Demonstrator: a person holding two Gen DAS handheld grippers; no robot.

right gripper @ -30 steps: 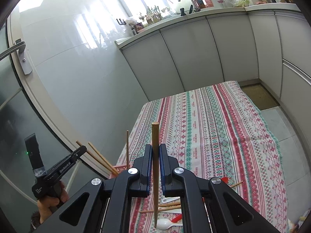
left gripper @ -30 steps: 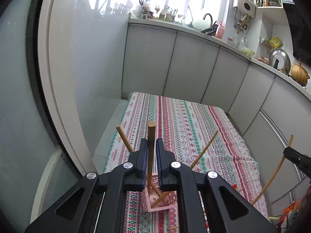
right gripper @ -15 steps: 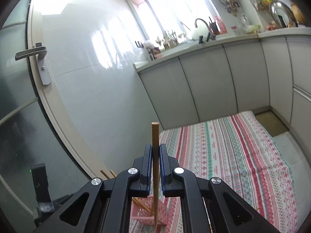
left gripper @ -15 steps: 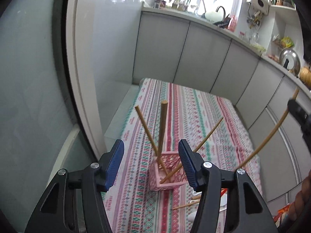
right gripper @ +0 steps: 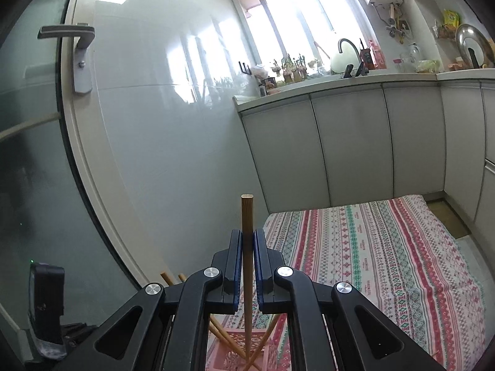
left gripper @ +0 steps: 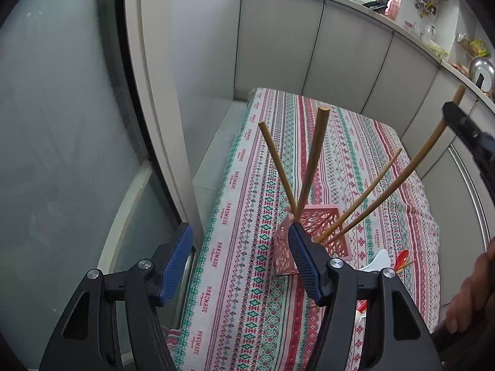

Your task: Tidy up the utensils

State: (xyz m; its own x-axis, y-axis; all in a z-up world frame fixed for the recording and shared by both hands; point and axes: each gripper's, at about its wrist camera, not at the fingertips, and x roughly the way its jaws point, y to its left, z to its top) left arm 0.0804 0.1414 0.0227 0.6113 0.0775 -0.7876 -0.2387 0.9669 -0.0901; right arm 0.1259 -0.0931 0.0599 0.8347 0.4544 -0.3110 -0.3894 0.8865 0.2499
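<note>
The left wrist view looks steeply down on the pink basket (left gripper: 312,238) at lower centre; the right wrist view looks level, the same basket (right gripper: 238,351) close at its bottom edge.

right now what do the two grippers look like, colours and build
Both match: the left gripper and right gripper have matte black plastic frames with triangular cutouts, round silver screws at the joints, and ribbed blue pads lining the fingers. No cables or markings are visible.
</note>
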